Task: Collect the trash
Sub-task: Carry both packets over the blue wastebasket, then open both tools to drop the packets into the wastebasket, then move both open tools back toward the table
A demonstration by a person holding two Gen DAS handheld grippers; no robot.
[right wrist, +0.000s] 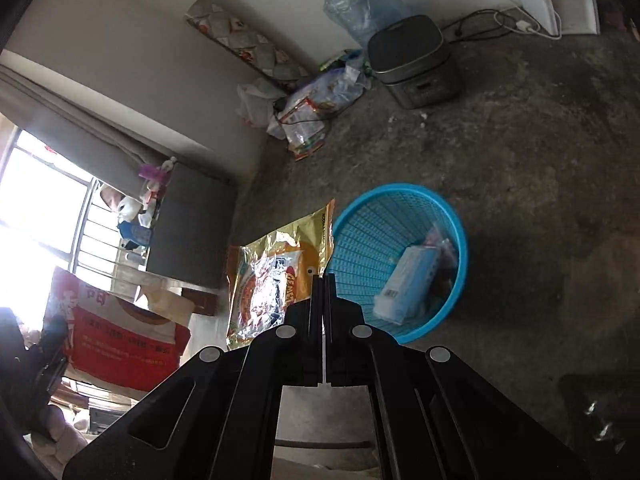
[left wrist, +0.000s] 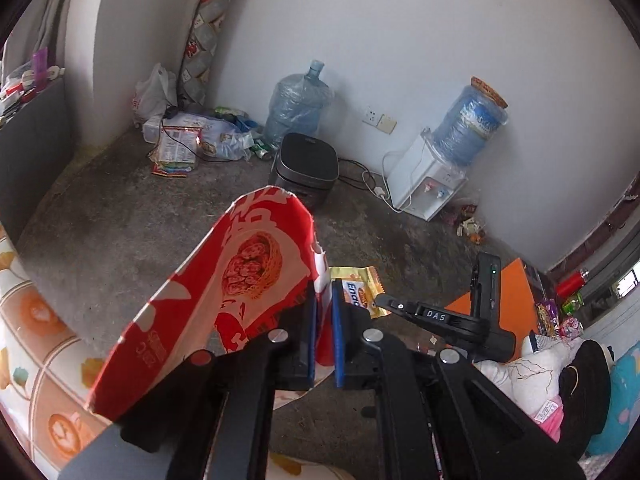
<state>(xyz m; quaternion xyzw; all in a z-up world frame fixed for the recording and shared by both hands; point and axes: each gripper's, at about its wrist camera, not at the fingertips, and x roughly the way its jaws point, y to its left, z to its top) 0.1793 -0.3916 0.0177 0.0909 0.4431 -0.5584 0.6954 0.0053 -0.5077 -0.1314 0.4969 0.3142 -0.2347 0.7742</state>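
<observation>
Two claws pinch trash: our left claw clamps the stiff red carton; our right claw nips the crinkly, slippery gold wrapper beside the blue basket.

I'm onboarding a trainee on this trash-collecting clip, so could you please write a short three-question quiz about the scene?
1. True or false: the right gripper is shut on a gold snack wrapper.
2. What does the left gripper hold? A) red carton B) water bottle C) rice cooker
3. Fill in: the blue basket already holds a pale ____.

Key: 1 true. 2 A, the red carton. 3 box.
</observation>
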